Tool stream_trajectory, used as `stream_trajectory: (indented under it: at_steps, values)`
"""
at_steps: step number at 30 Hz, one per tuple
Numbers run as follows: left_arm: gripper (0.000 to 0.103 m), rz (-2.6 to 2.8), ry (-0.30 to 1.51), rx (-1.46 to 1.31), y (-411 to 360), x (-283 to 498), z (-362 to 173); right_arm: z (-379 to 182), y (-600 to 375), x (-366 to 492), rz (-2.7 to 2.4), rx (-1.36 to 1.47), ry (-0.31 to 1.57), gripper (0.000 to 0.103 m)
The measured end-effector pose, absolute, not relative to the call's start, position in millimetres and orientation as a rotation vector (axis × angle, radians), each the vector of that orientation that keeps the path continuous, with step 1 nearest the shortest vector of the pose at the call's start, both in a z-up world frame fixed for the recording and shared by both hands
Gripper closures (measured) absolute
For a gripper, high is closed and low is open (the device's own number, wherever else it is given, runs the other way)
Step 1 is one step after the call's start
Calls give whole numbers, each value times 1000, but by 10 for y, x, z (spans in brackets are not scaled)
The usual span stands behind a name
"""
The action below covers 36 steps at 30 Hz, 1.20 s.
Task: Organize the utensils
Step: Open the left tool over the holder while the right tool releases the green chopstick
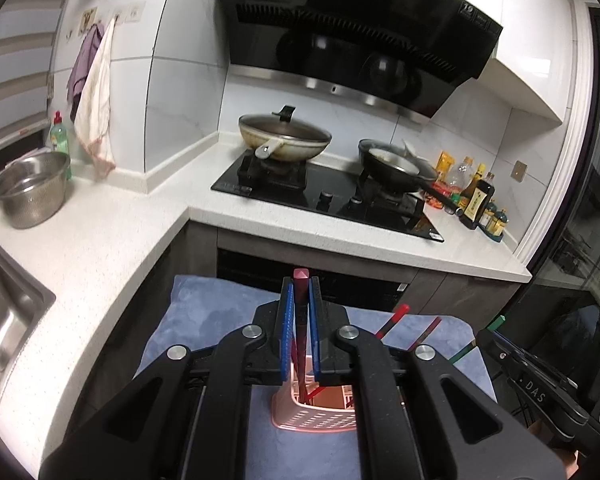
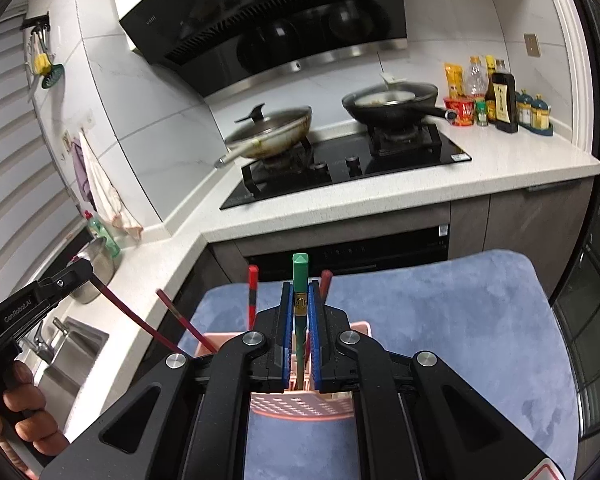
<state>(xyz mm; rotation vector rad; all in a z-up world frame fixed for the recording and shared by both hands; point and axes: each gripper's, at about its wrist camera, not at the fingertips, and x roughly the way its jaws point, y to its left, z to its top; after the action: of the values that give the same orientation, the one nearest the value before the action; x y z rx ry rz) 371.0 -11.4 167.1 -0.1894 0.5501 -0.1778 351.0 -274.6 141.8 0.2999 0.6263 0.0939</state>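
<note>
Here the left claw (image 1: 300, 292) is pinching a red chopstick (image 1: 300, 280) between its blue pads, the stick's lower end reaching down into the pink perforated utensil basket (image 1: 320, 420) below. The right claw (image 2: 300, 300) is likewise pressing together on a green chopstick (image 2: 300, 272), which is standing in the same basket (image 2: 288, 408). More red chopsticks (image 2: 253, 292) are leaning in the basket, which is resting on a blue cloth (image 2: 440, 320). Beyond, two pans are sitting on the stove (image 2: 340, 168).

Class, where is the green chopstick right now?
In the right wrist view, the green chopstick stands clamped in the right gripper, its lower end in the pink basket on the blue cloth.
</note>
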Motion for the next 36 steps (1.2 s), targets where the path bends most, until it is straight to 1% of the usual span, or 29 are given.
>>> stream_trajectory:
  at_steps: [8,9,10,11,13,20,28,36]
  values:
    - [96,-157,569,-199,-113,3729,1582,1338,-2723,3543,94,299,652,96]
    - [95,-146,570,-196,-119,3724,1580,1339,-2727,3531,91,301,647,94]
    - [91,-134,569,-192,-124,3714,1576,1343,-2730,3516,83,300,643,90]
    - [80,-124,569,-190,-117,3712,1574,1345,-2739,3511,76,303,641,86]
    - [70,-115,568,-200,-97,3693,1571,1352,-2764,3492,74,315,636,84]
    - [70,-112,580,-203,-39,3580,1562,1402,-2805,3348,77,322,632,83]
    - [70,-113,582,-171,-27,3290,1566,1387,-2721,2992,104,295,649,83]
    - [70,-119,628,-151,6,2846,1351,1216,-2603,2454,128,246,699,82]
